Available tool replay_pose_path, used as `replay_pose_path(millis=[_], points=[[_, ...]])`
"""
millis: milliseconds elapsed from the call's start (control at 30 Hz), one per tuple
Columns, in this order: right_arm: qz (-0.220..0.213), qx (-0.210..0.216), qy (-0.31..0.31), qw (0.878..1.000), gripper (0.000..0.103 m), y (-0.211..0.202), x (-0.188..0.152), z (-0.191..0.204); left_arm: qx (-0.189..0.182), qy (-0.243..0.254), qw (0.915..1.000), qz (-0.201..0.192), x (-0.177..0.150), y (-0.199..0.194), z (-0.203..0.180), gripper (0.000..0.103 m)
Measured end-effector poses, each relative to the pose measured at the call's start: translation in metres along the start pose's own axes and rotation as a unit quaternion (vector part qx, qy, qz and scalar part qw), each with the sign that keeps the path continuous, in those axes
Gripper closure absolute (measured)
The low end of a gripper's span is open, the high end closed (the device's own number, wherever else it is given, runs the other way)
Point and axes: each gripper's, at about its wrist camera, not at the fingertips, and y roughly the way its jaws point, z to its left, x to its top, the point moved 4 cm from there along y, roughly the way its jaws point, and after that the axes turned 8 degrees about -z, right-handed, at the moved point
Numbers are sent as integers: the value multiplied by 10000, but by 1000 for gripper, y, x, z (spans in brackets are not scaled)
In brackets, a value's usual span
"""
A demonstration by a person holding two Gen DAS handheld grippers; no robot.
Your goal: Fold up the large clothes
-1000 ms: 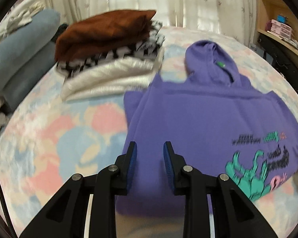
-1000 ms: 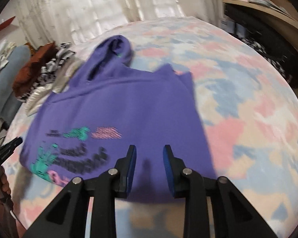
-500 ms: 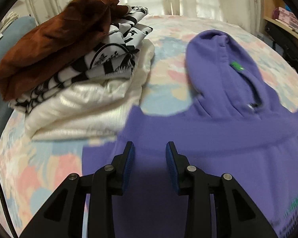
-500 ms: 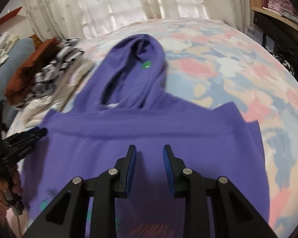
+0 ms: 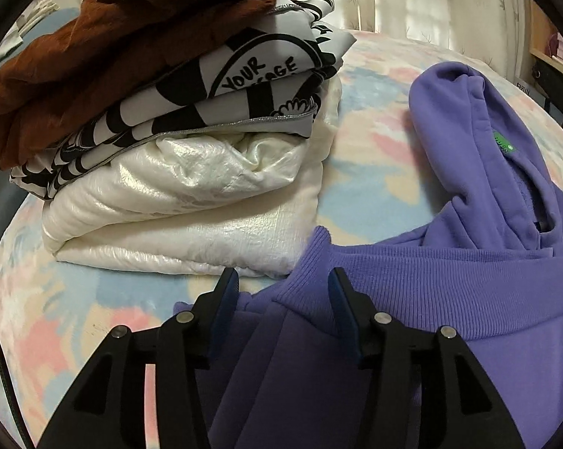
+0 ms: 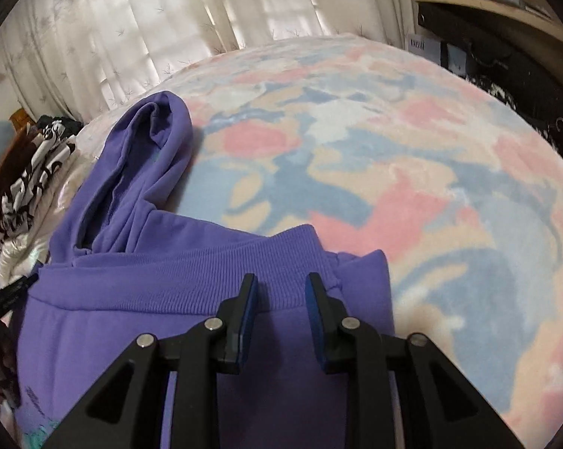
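The purple hoodie (image 5: 450, 299) lies on a pastel patterned blanket (image 5: 371, 142), folded so that its ribbed hem band runs across the lower middle of both views with the hood sticking out above it.

In the left wrist view the left gripper (image 5: 283, 292) sits at the bottom centre, its jaws standing moderately apart and having just been opening. The left end of the ribbed band rises between them, but the blue pads do not press on it.

In the right wrist view the right gripper (image 6: 281, 295) is at the bottom centre over the right end of the same band. Its jaws stand narrowly apart, with the ribbed edge lying below and between them; whether the pads touch the cloth cannot be told.

Only the left view shows the stack of folded clothes (image 5: 176, 142) up close in the upper left: a rust-brown garment (image 5: 124, 56) on top, a black-and-white printed one (image 5: 244, 89) under it, and a shiny white padded one (image 5: 191, 220) at the bottom, just beside the hoodie's corner. Only the right view shows the wide bare spread of blanket to the right, a desk (image 6: 506, 37) in the upper right, and the other gripper's dark tip at the left edge.

The printed garment reads "YOUR", with a second word only partly legible. A green label (image 5: 501, 141) sits inside the hood; its writing is too small to read.
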Motion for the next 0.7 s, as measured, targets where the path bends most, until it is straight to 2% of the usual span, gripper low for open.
replay_pose_path(millis=[233, 367, 400, 433, 500, 700], points=[[-46, 233, 223, 9995, 76, 0, 1, -5, 10, -16, 10000, -7, -2, -2, 2, 53], [135, 178, 206, 9995, 75, 0, 3, -1, 176, 106, 9998, 15, -4, -16, 3, 46], [221, 144, 228, 9994, 73, -2, 4, 1, 214, 187, 9996, 10, -4, -22, 1, 45], [300, 155, 273, 9991, 68, -4, 3, 2, 220, 246, 9995, 6, -5, -28, 0, 43], [463, 231, 383, 9979, 62, -13, 1, 6, 88, 338, 9994, 3, -6, -42, -5, 42], [742, 339, 215, 9964, 61, -50, -13, 23, -415, 611, 9972, 138, -19, -90, -21, 37]])
